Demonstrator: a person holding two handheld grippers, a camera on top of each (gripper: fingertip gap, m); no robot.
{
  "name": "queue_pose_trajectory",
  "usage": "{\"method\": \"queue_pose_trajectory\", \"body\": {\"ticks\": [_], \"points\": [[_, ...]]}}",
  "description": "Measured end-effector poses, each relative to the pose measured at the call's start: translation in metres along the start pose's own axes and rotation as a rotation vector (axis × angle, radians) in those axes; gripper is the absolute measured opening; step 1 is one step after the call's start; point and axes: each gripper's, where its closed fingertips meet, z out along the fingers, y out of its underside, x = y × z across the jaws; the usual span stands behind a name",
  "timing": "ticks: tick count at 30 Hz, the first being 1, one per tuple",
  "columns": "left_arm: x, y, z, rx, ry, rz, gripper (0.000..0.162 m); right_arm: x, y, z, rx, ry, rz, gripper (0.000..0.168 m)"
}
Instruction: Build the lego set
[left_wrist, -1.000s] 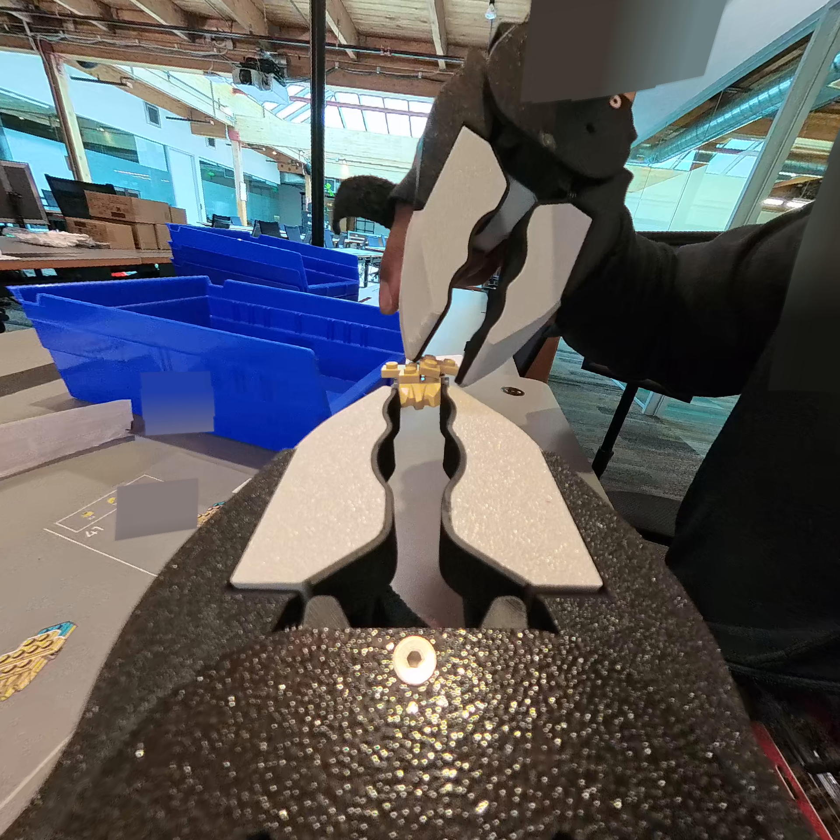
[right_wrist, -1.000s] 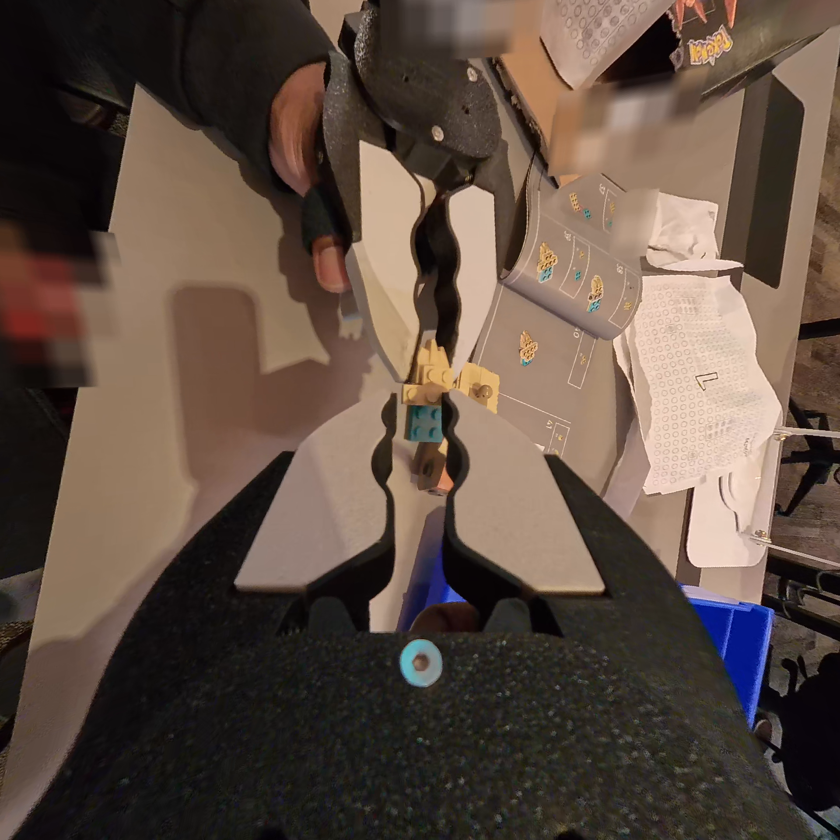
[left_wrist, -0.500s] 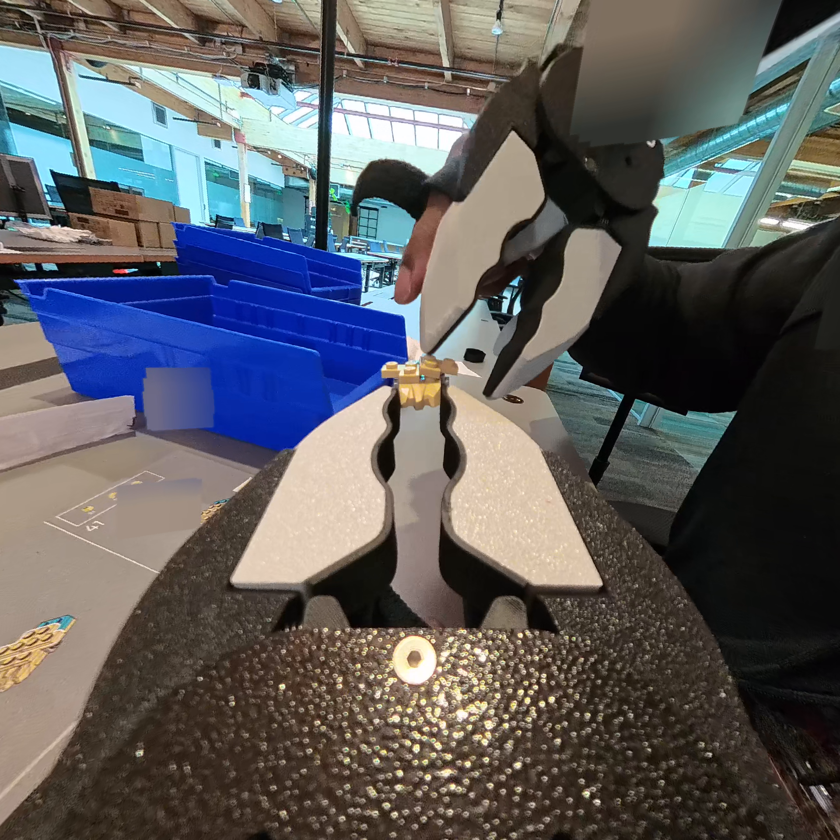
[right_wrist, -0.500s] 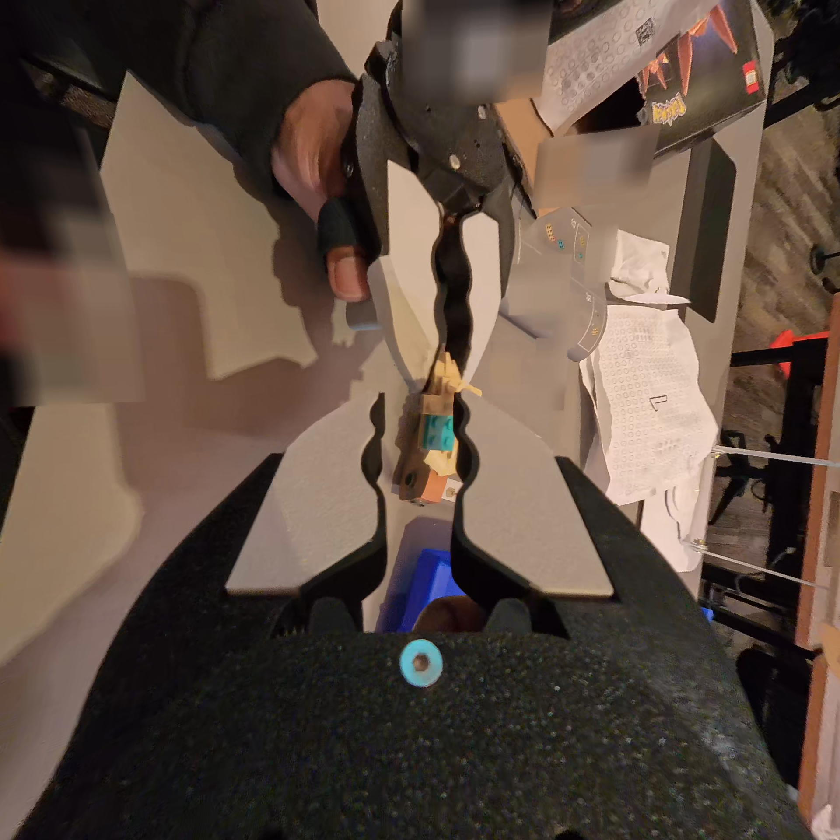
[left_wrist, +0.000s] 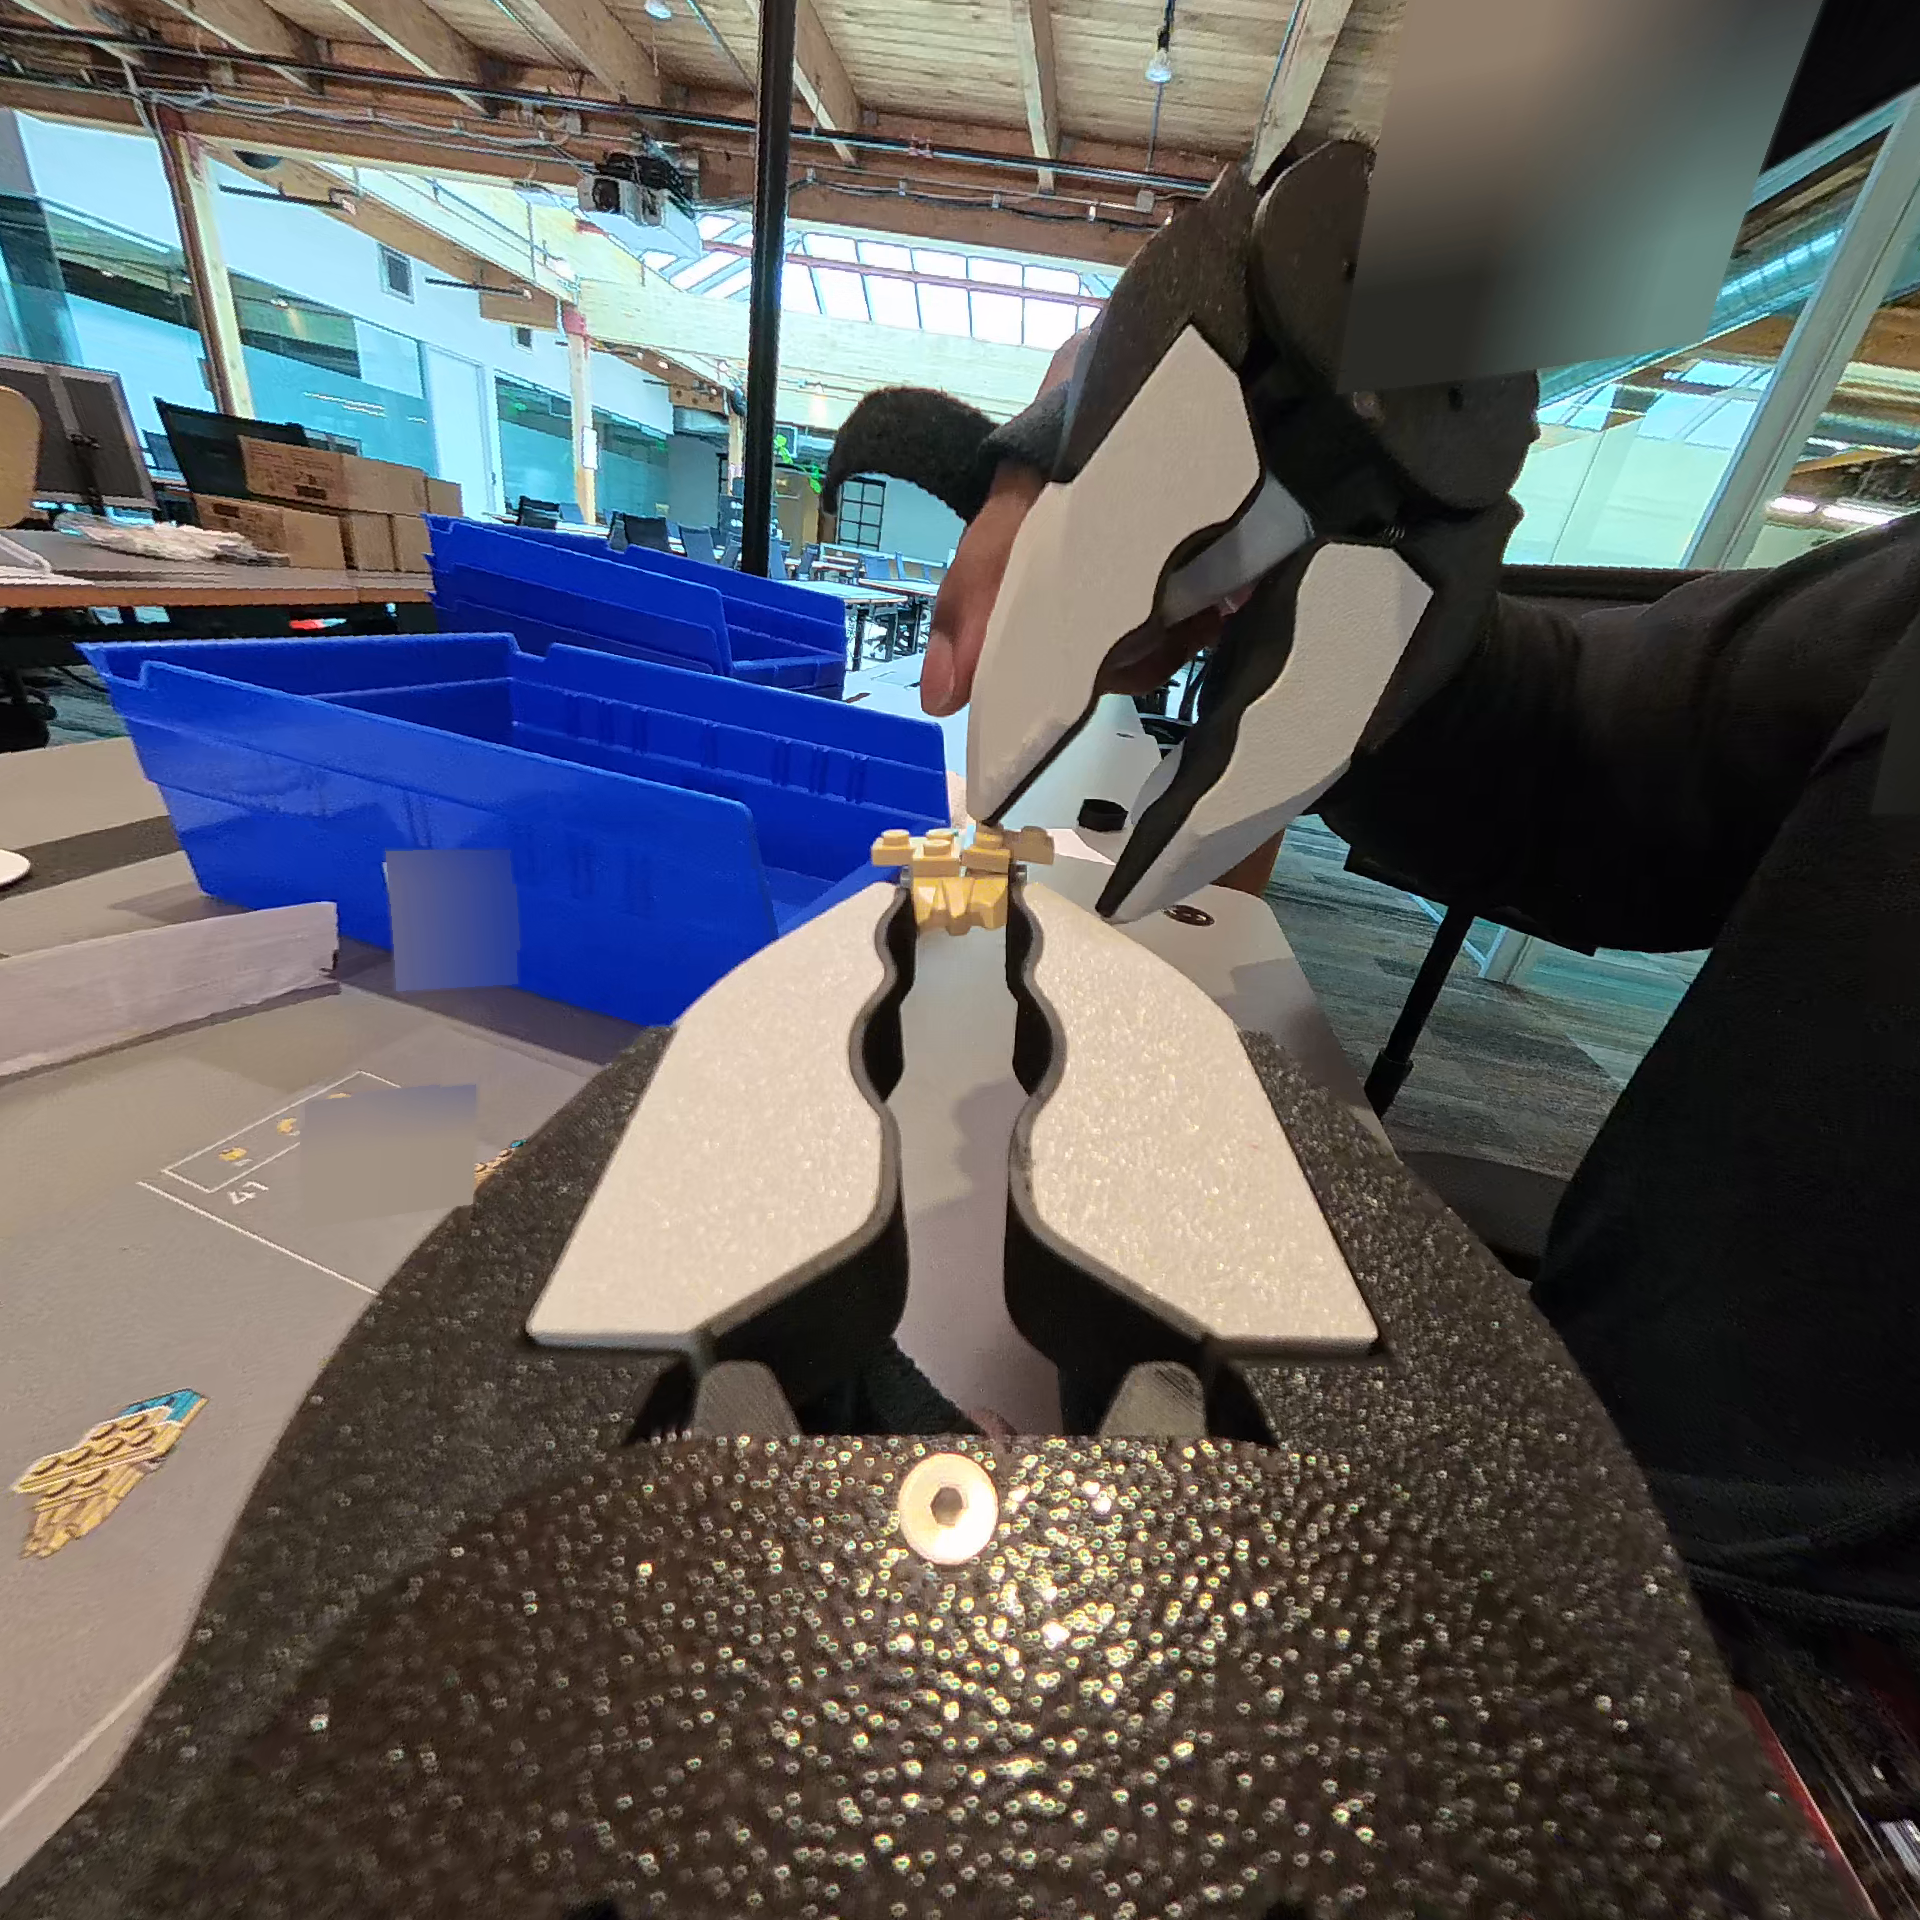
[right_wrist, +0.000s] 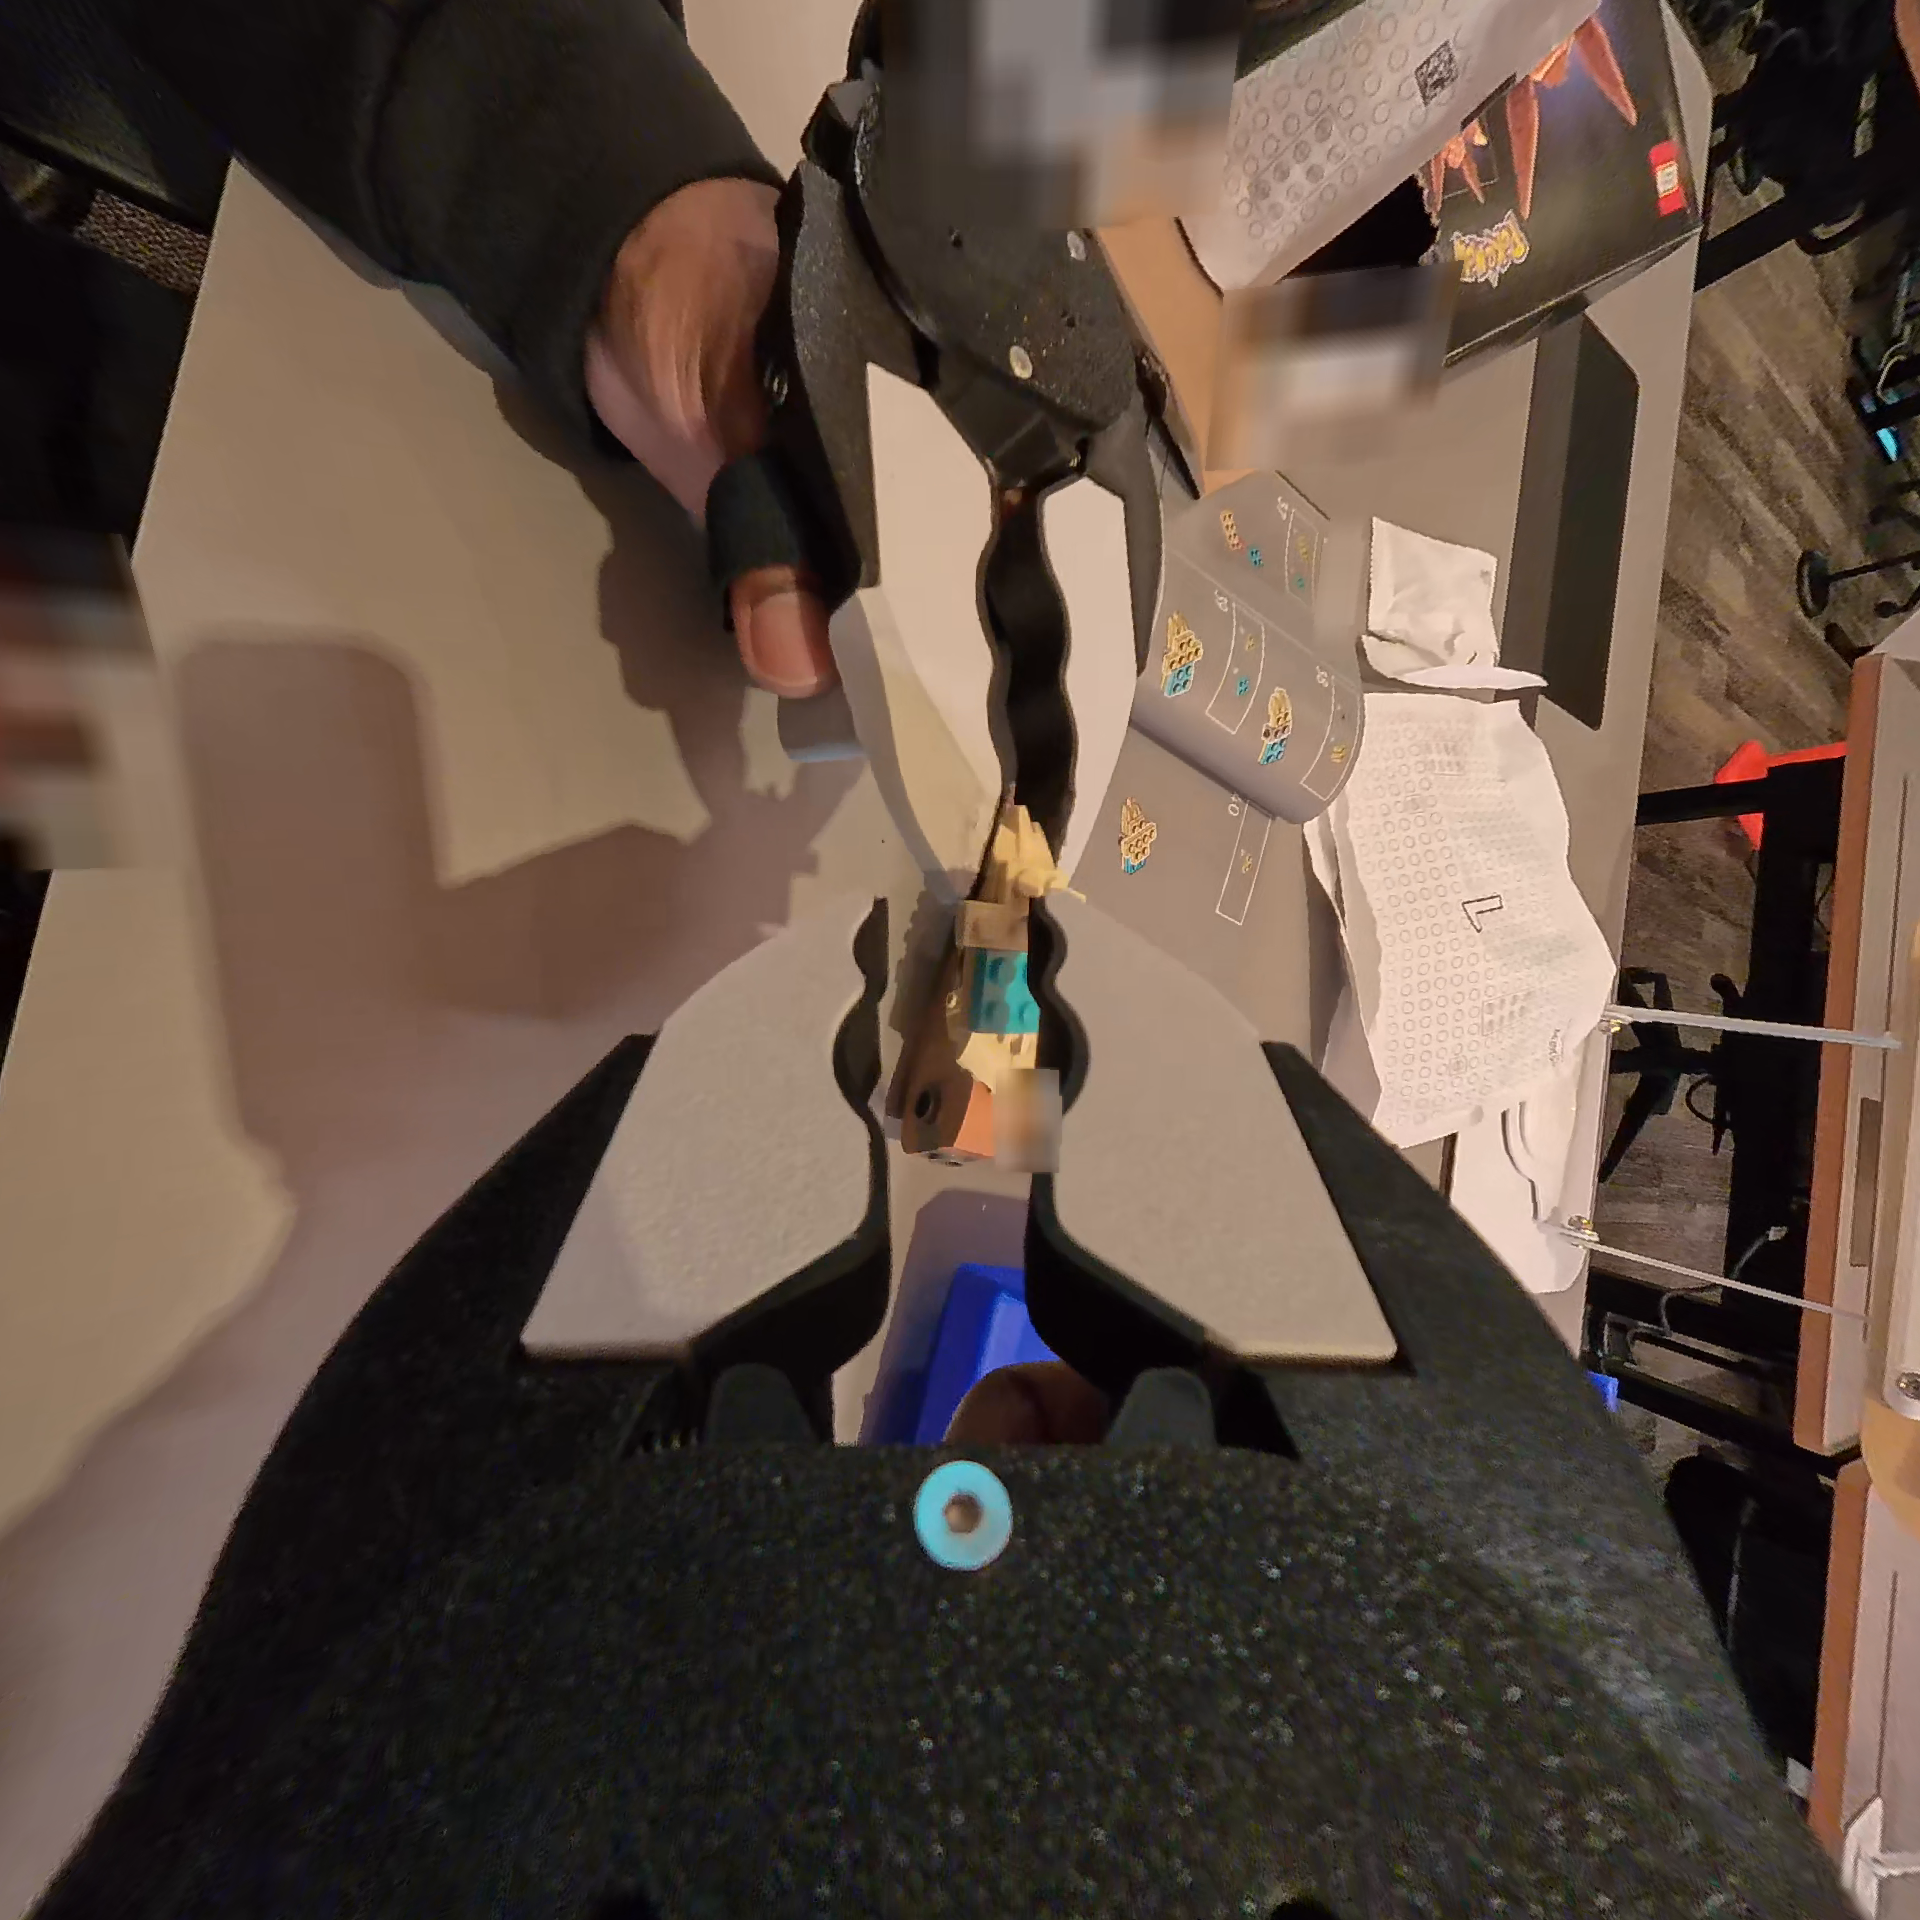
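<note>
Timber-beamed ceiling (left_wrist: 935, 114) over bright glass walls (left_wrist: 312, 374) — blue bins (left_wrist: 499, 790) and cardboard boxes (left_wrist: 312, 499) beyond the grey bench (left_wrist: 156, 1195).

Glossy blue plastic bins (left_wrist: 468, 810); rough wooden ceiling beams (left_wrist: 935, 62); crinkled paper bag (right_wrist: 1455, 914).

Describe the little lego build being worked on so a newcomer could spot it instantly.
Start at the grey table, where the two hand-held grippers meet tip to tip. The lego build is clamped in the left hand-held gripper, above the open instruction booklet. Unlike the booklet's printed pictures, it is a real tan cluster with one teal brick and a brown end.
</note>
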Motion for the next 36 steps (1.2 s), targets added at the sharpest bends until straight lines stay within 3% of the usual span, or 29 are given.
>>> {"method": "queue_pose_trajectory", "body": {"ticks": [19, 36], "points": [[0.003, -0.009, -0.004, 0.079, 0.038, -0.057, 0.016, 0.008, -0.007, 0.001, 0.035, 0.077, 0.005, 0.014], [0.006, -0.019, -0.008, 0.174, 0.131, -0.184, 0.015, 0.01, -0.017, 0.0, 0.077, 0.239, -0.131, 0.023]]}}
